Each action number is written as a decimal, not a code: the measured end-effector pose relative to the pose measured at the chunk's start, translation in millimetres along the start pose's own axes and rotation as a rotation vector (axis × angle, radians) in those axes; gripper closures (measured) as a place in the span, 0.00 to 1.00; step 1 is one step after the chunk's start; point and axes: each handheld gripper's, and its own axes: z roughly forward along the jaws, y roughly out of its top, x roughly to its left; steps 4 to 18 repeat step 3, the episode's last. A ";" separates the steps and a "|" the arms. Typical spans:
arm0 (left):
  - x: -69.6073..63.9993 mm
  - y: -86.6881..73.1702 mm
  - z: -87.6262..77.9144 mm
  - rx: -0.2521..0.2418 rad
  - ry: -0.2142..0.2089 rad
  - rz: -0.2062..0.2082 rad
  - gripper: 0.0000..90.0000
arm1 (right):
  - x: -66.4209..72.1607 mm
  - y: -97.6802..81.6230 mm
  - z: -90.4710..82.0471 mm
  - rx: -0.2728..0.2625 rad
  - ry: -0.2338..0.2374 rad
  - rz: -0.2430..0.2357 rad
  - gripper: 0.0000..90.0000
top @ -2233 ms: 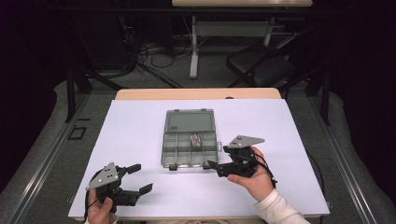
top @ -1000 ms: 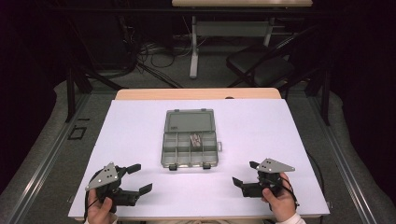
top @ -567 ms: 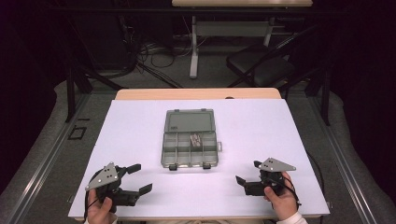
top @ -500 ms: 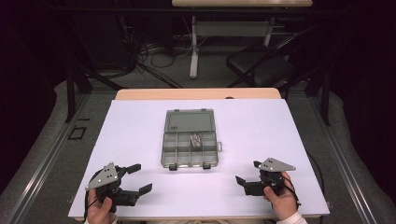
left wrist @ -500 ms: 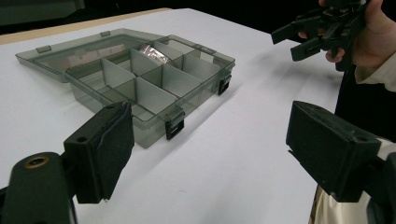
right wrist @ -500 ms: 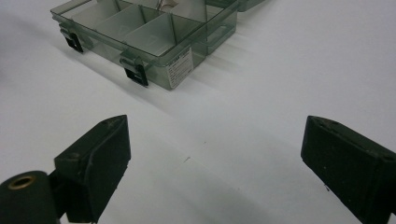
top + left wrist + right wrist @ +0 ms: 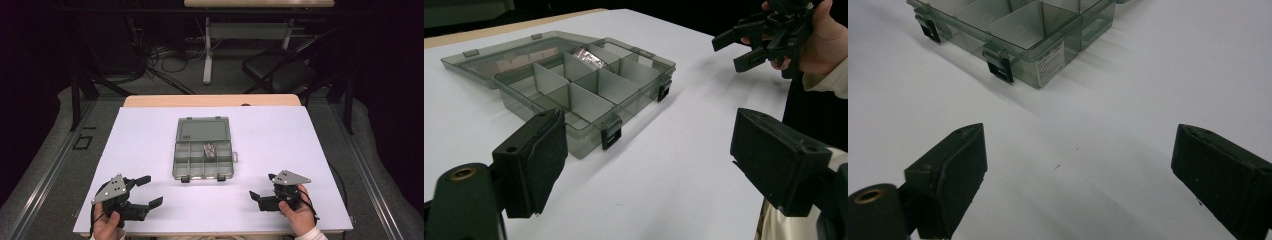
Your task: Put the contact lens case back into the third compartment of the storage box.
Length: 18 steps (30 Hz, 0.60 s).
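Organizer box (image 7: 204, 155) of smoky clear plastic sits mid-table on the white sheet (image 7: 150, 130), lid (image 7: 203, 129) flung open and lying flat on the far side. Dividers split the tray into small compartments; one in the back row holds a few small metallic pieces (image 7: 210, 149), too small for me to identify. Two dark latches (image 7: 610, 136) hang off the near wall, and a pale label (image 7: 1049, 62) is stuck on a side wall near the corner. My left gripper (image 7: 144, 192) is at the near left corner of the sheet, well apart from the box, jaws spread wide with nothing between them; in the left gripper view the pads (image 7: 546, 165) frame bare sheet and the box's near corner. My right gripper (image 7: 263, 188) sits at the near right, also well clear of the box, jaws likewise wide apart and empty; its own view shows only white sheet between the pads (image 7: 955, 170), the box's latched wall beyond. My right hand (image 7: 299, 215) wraps the handle, a pale sleeve cuff (image 7: 312, 234) at the bottom edge. A wooden table edge (image 7: 210, 100) shows past the sheet, with a dark chair (image 7: 280, 70) on the floor behind.
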 end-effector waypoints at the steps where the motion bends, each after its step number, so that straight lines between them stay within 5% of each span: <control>1: 0.1 0.0 0.1 0.000 -0.002 0.000 0.18 | 0.1 0.0 -0.1 0.001 -0.001 -0.001 0.08; 18: 0.5 0.0 0.3 0.001 -0.005 0.000 0.18 | 0.3 0.0 -0.1 0.001 -0.001 -0.006 0.08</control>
